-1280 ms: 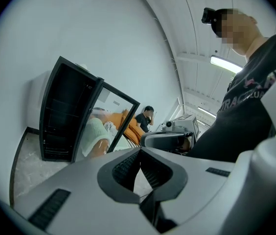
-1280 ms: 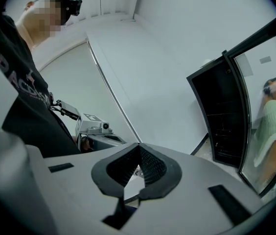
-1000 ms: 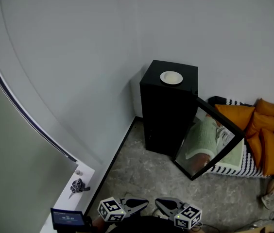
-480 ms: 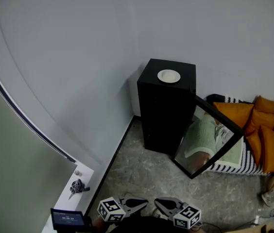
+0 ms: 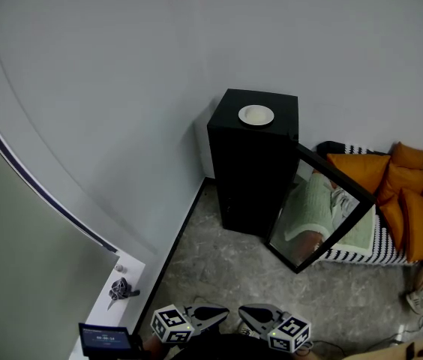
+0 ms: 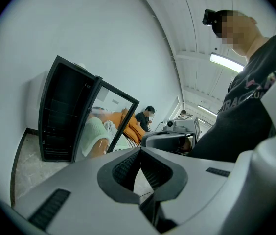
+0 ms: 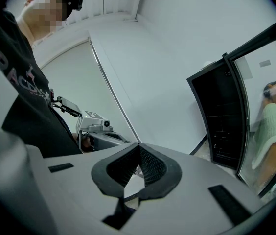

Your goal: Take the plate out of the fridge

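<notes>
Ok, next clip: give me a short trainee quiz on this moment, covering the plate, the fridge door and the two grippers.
1. True or false: the plate rests on top of the black fridge, not inside it.
2. The fridge's glass door is: A) shut, B) swung open, C) lying flat on the floor.
3. Fill in: the left gripper and the right gripper both have their jaws ____, with nothing between them.
Key: 1 true; 2 B; 3 shut.
</notes>
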`<state>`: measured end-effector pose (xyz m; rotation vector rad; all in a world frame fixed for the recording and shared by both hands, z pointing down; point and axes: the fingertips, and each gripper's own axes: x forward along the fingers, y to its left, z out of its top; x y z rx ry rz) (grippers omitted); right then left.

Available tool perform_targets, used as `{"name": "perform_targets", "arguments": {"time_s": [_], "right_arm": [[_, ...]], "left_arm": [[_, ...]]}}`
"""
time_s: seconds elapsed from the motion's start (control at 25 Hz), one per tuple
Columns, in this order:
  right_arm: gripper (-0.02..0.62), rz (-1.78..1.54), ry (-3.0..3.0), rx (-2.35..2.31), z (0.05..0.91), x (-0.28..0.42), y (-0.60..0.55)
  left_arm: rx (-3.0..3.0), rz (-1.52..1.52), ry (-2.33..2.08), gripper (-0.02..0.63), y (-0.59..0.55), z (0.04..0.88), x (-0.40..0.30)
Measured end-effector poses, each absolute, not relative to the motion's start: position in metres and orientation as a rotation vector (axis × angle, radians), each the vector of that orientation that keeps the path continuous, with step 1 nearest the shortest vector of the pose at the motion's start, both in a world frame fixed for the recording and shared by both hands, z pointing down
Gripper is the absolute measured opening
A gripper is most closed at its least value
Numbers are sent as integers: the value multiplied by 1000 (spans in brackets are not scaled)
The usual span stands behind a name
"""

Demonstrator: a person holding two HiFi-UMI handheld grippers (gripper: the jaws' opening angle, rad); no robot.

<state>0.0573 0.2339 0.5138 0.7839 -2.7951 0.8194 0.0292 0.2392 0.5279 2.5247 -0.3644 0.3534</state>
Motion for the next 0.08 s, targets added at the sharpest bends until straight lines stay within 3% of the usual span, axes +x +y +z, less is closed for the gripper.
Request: {"name": "perform_targets", "arguments": {"time_s": [0.08], "right_arm": [[6,814,-2795,785,513,58,234]], "left_arm": [[2524,353,-363,5,240,528,29]]}}
